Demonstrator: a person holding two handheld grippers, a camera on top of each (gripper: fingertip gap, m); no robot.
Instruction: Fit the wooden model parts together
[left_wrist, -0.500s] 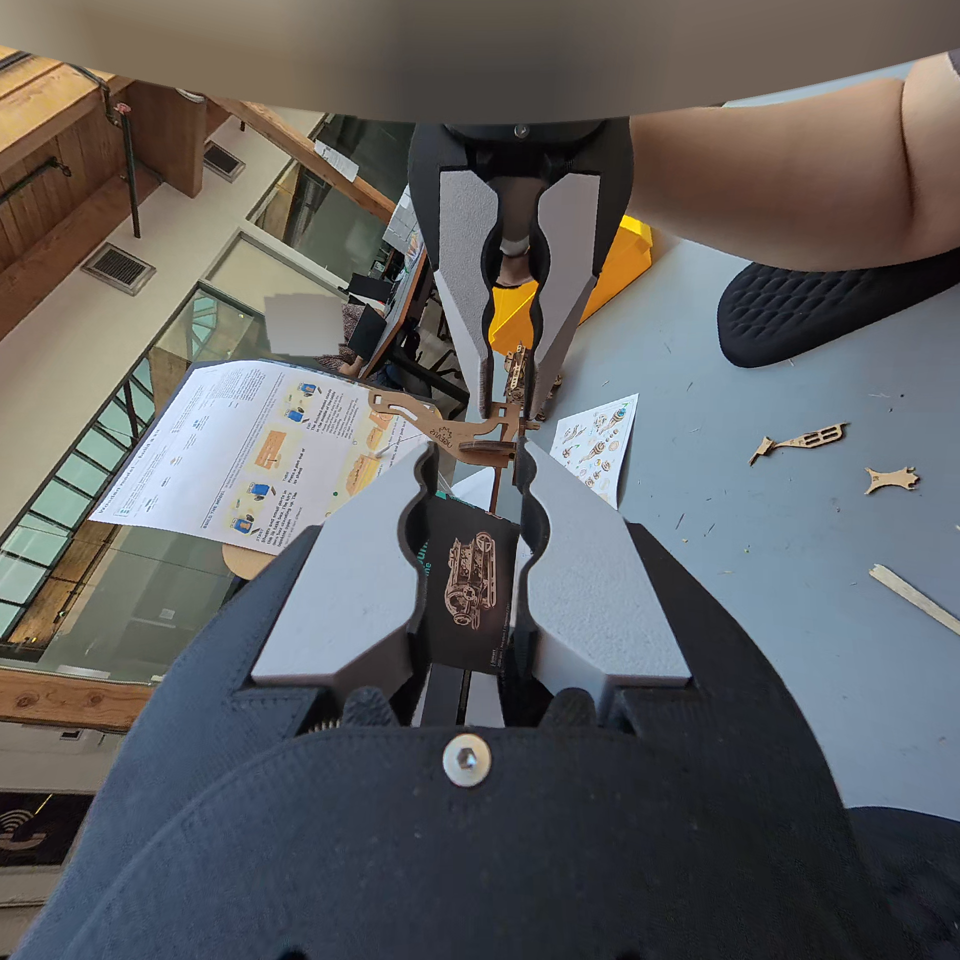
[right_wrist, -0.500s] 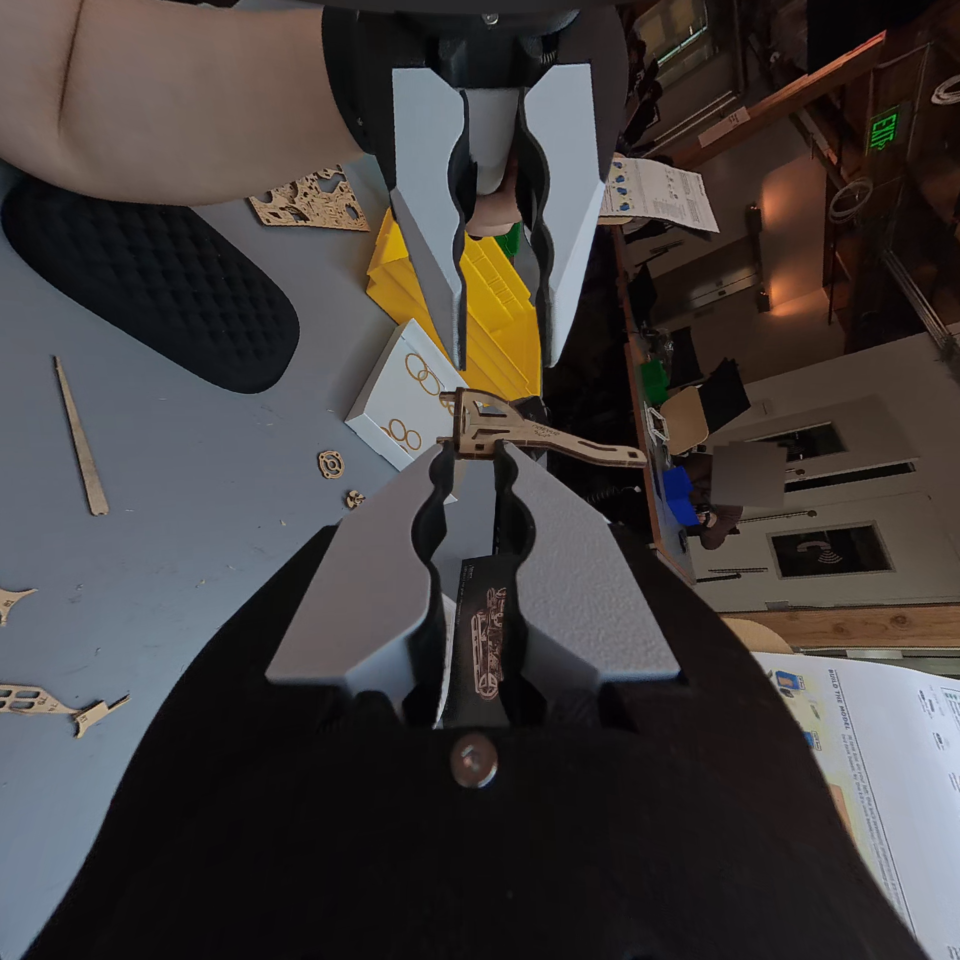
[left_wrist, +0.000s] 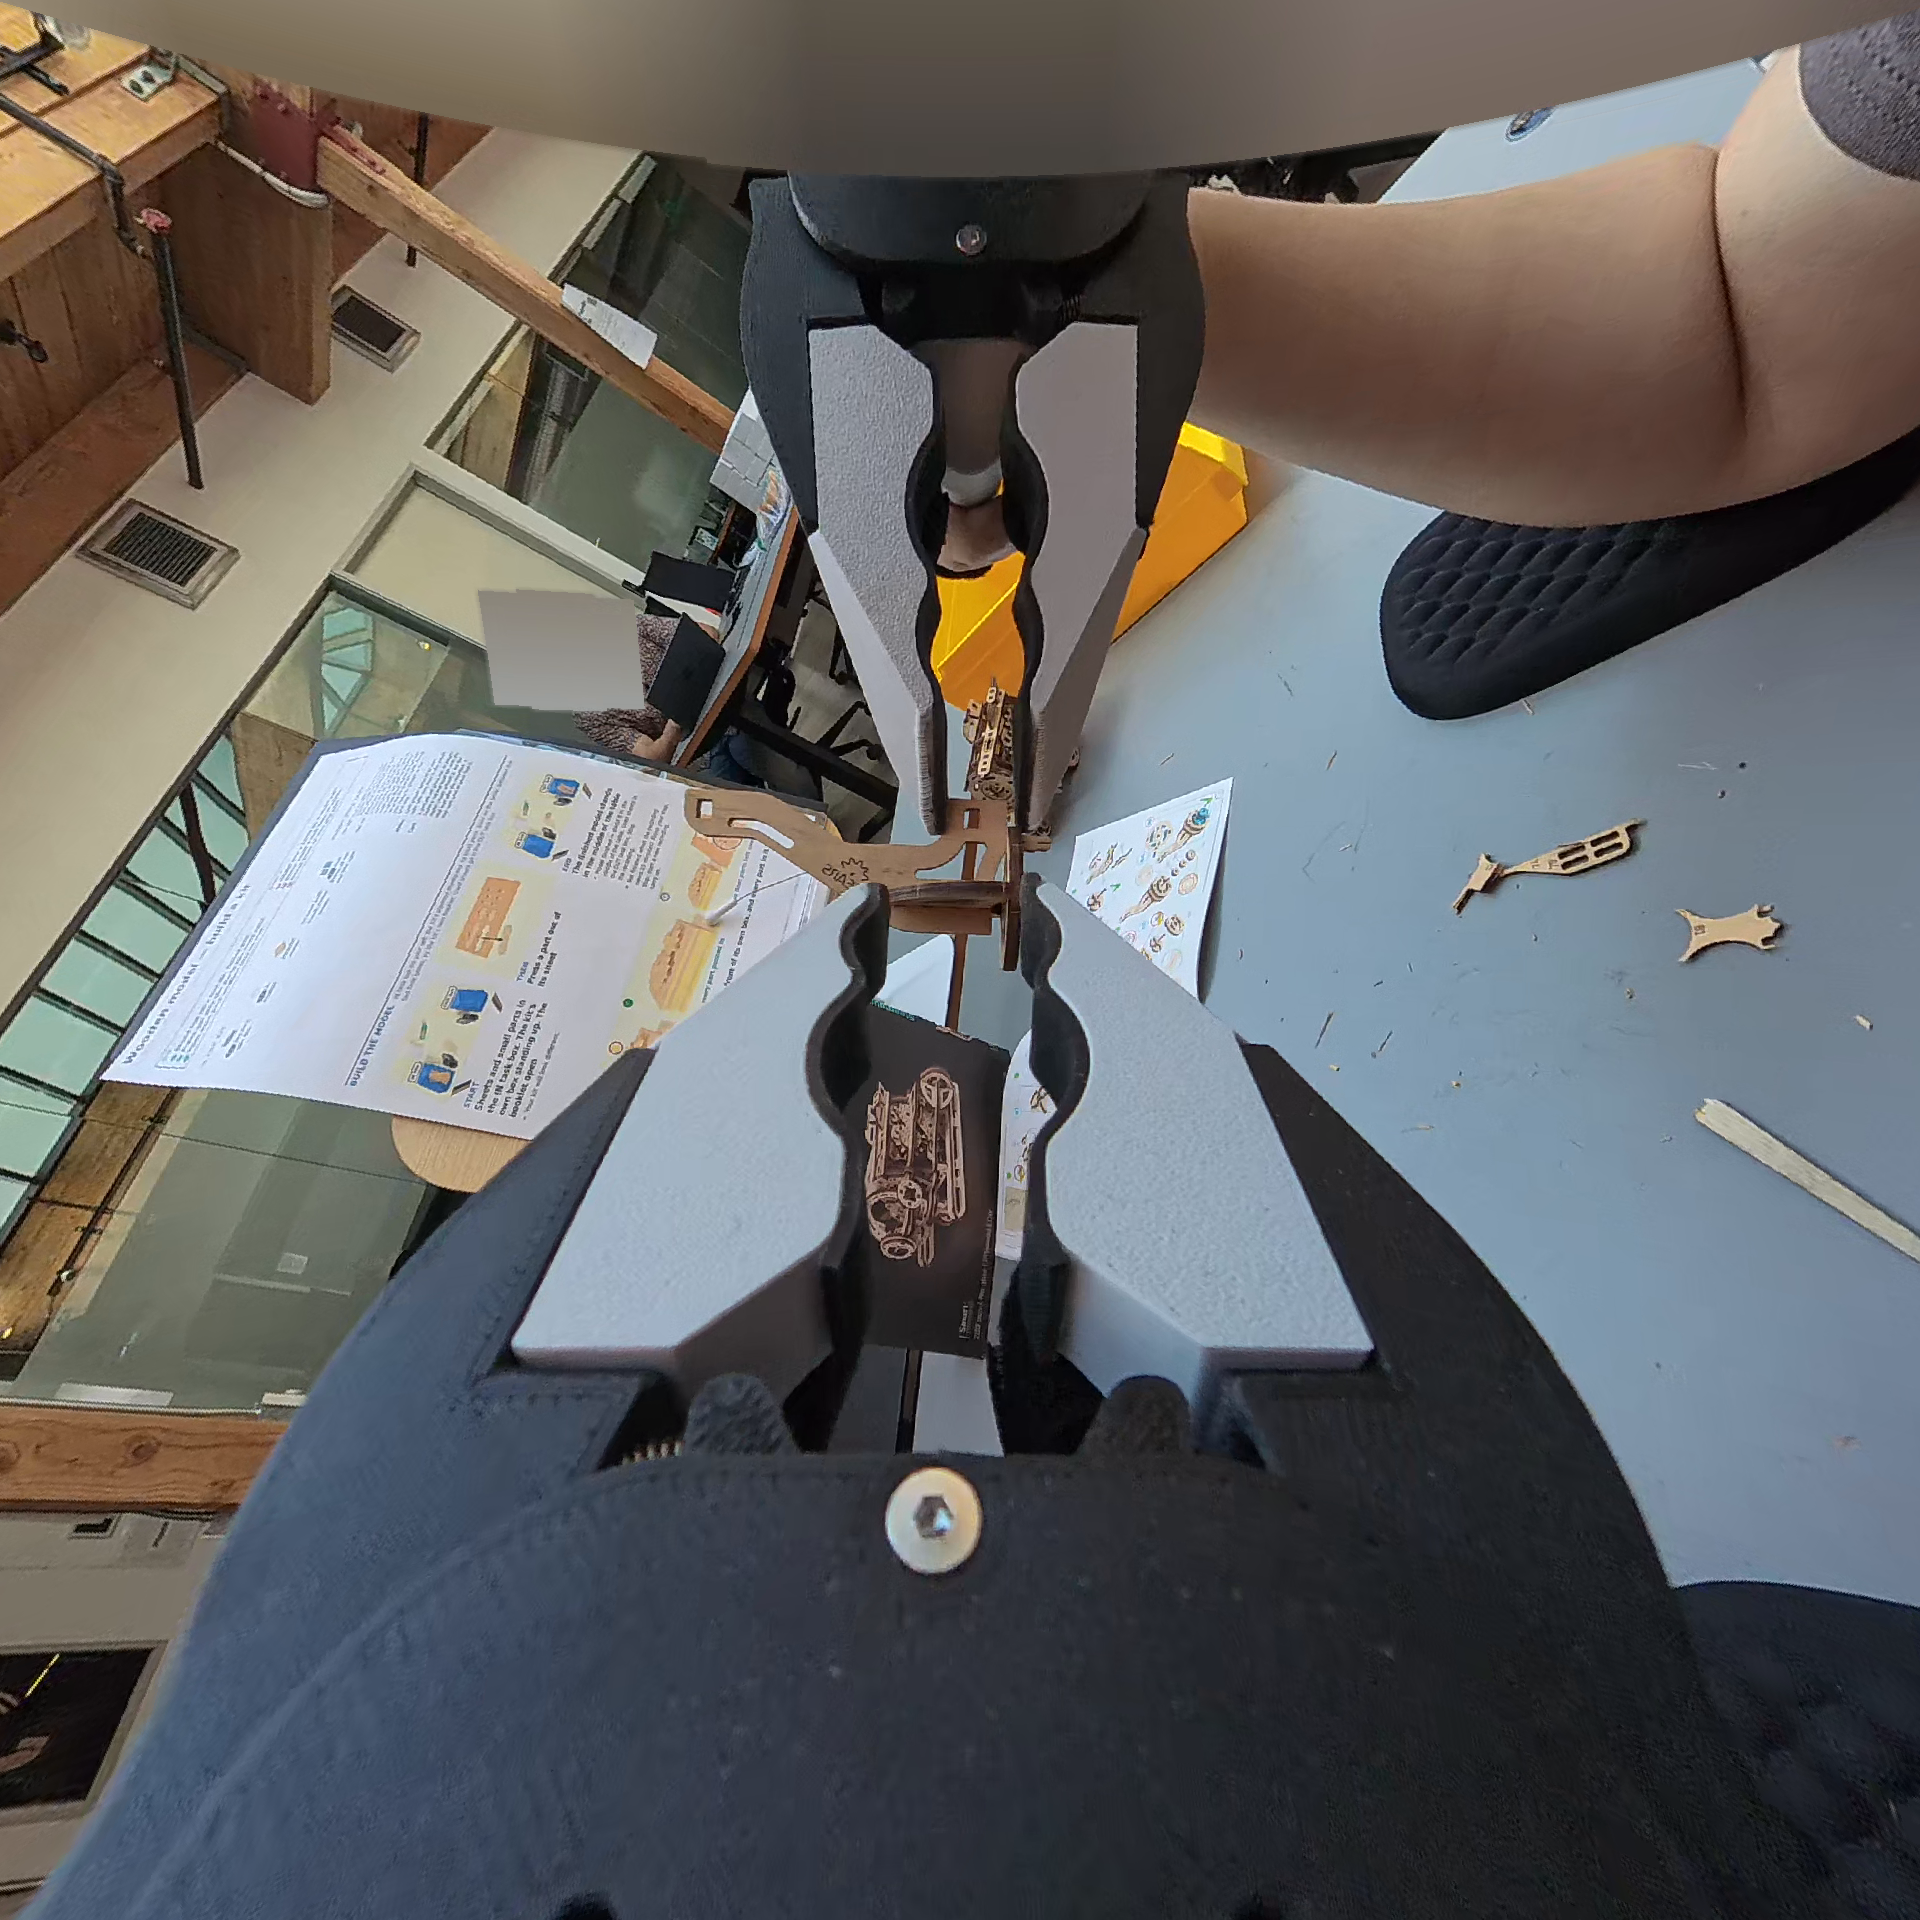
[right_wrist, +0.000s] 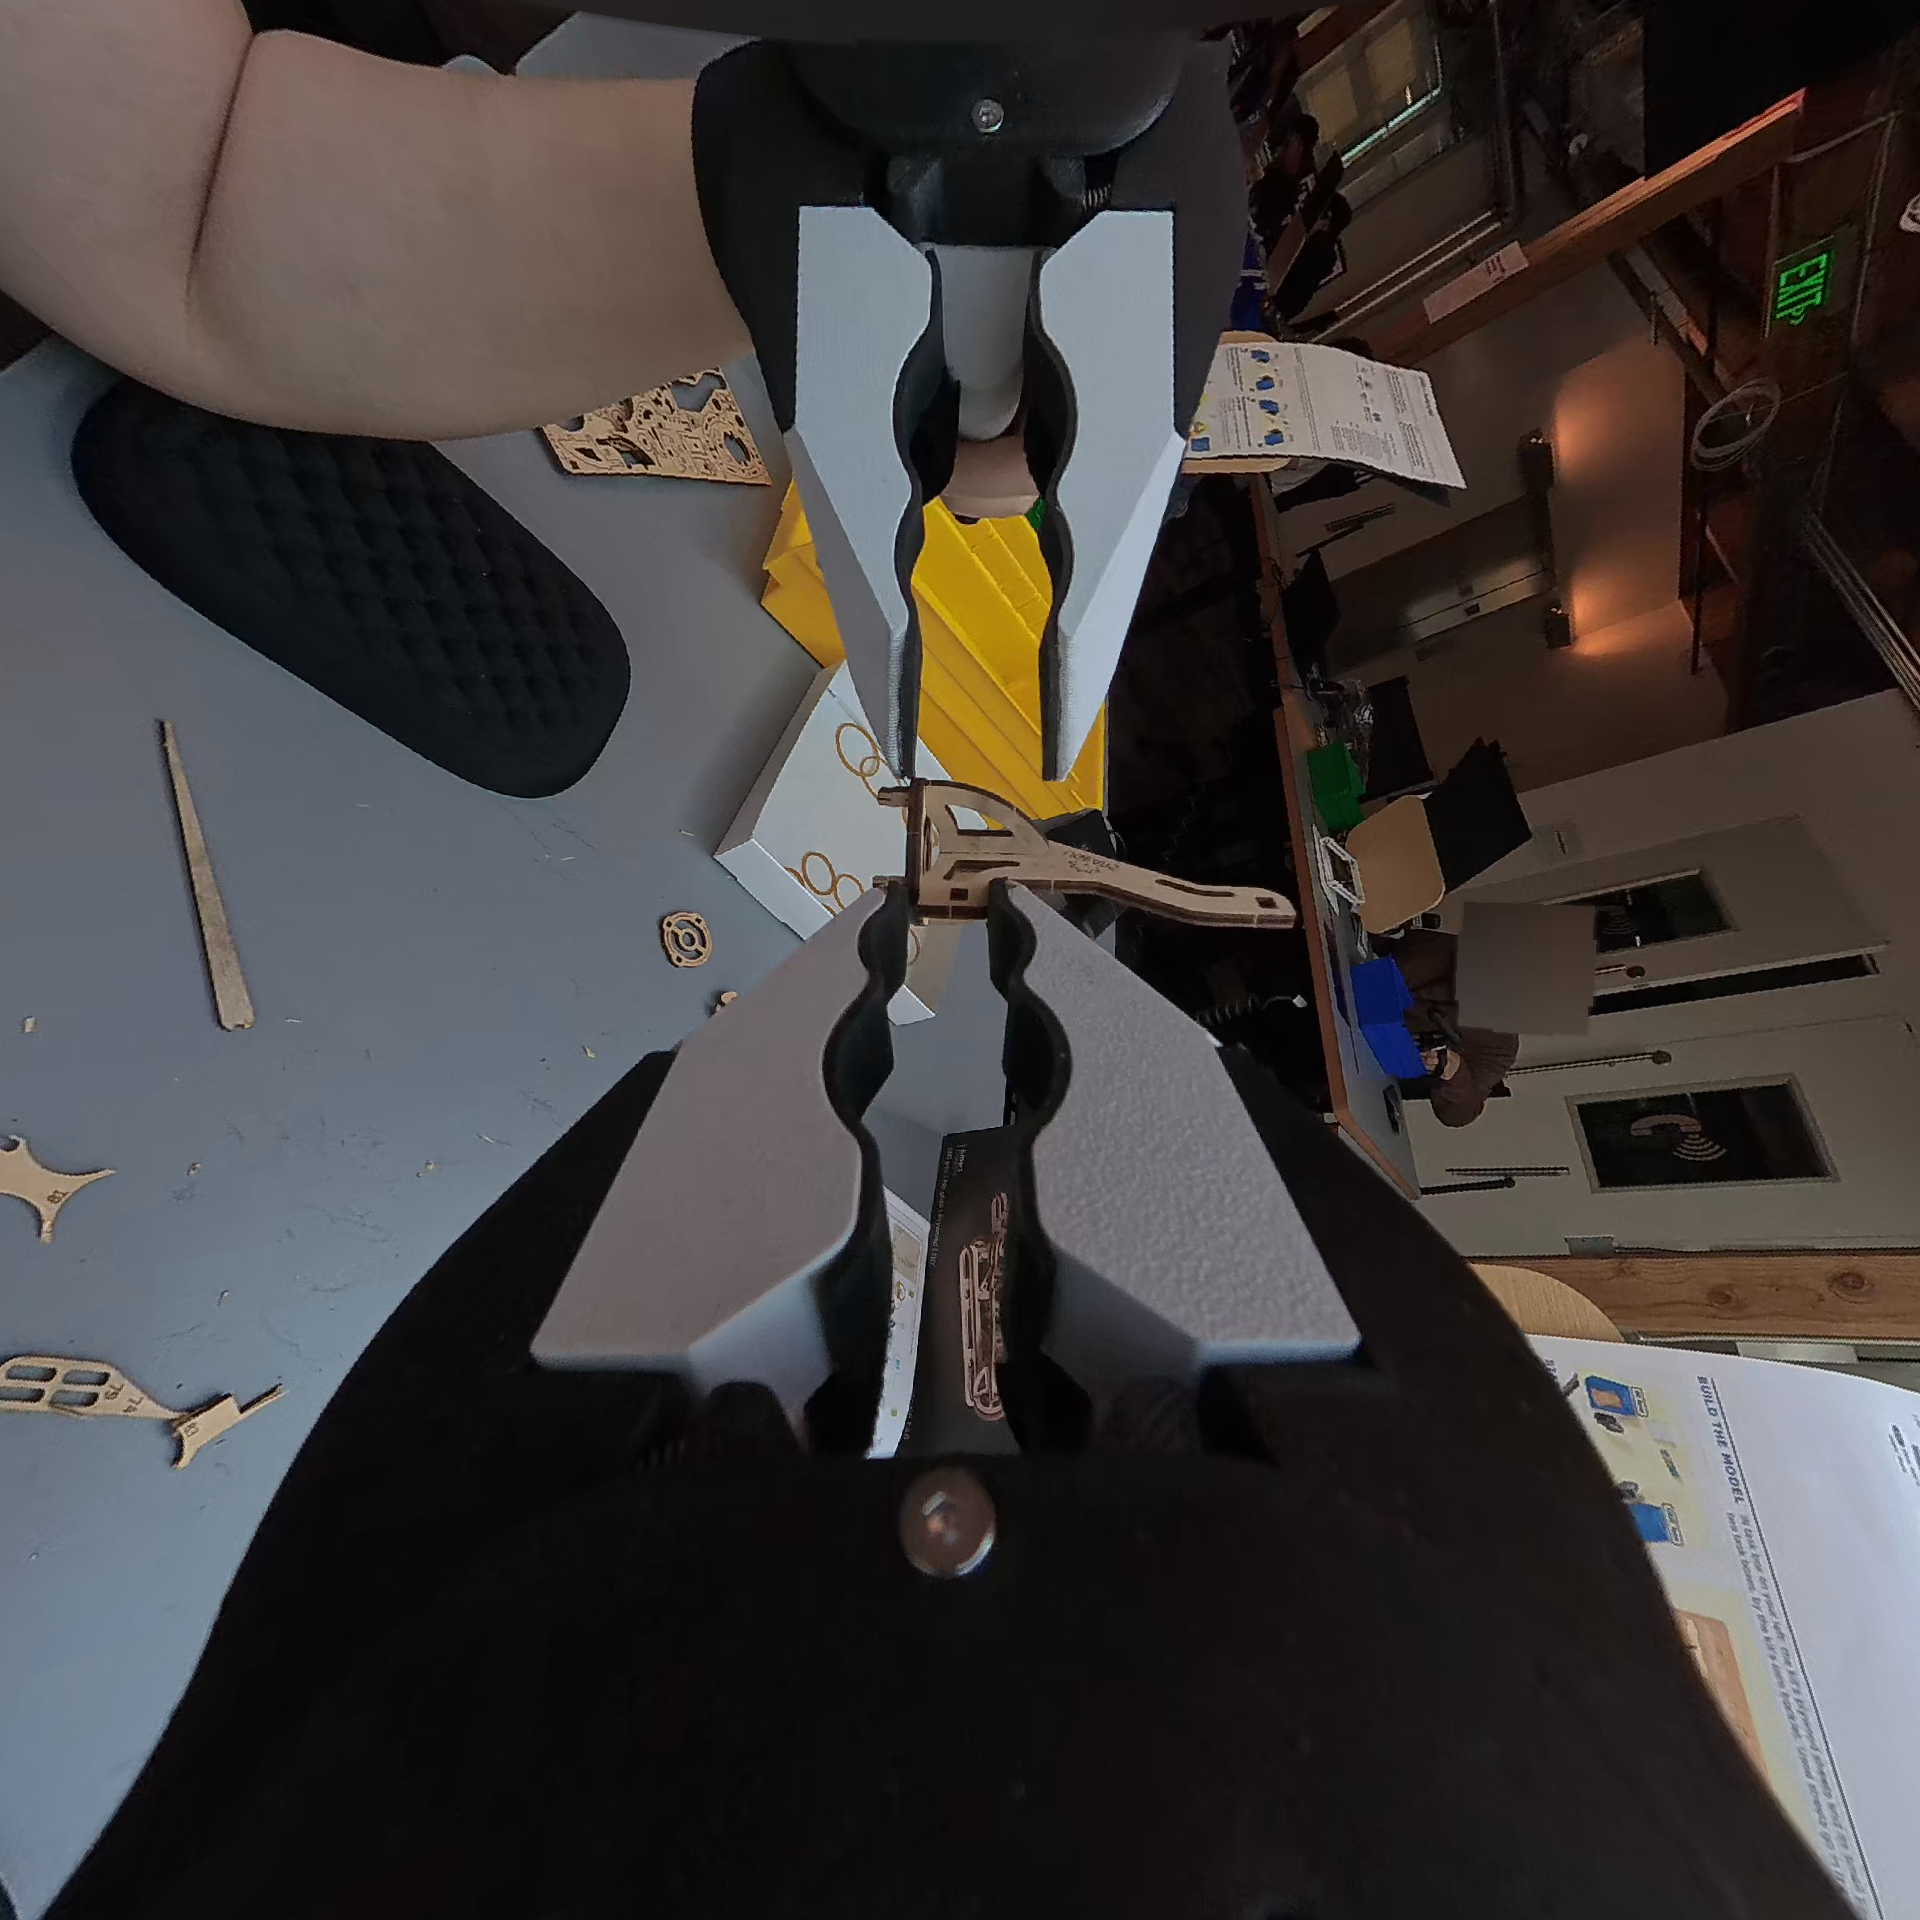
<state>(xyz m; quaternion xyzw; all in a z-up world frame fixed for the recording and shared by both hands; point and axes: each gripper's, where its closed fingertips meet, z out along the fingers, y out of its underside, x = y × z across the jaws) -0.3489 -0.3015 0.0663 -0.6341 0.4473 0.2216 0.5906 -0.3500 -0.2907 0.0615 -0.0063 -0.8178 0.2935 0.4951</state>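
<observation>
A partly built wooden model piece (left_wrist: 935, 868), with a long slotted arm pointing left and a small cross plate, hangs in the air between my two grippers, which face each other tip to tip. My left gripper (left_wrist: 948, 896) is shut on its near end. My right gripper (left_wrist: 987, 816) comes from the far side and pinches the upright tab. In the right wrist view my right gripper (right_wrist: 940, 899) is shut on the same piece (right_wrist: 1049, 868), and my left gripper (right_wrist: 979, 774) meets it from above.
Below is a grey table (left_wrist: 1558, 1351) with loose wooden parts (left_wrist: 1548, 857) and a thin strip (left_wrist: 1808, 1179). A black padded rest (left_wrist: 1610, 613), yellow bins (right_wrist: 987, 613), a white box (right_wrist: 800, 821), a cut-out sheet (right_wrist: 665, 431), an instruction sheet (left_wrist: 447, 914) and a dark booklet (left_wrist: 920, 1174) lie around. Less than 4 cm separates the two grippers' tips. From either gripper's tips it is about 30 cm to the black padded rest (left_wrist: 1610, 613).
The two grippers have come slightly closer together around the wooden piece, and the left jaws have narrowed a little. The piece itself has barely moved.
</observation>
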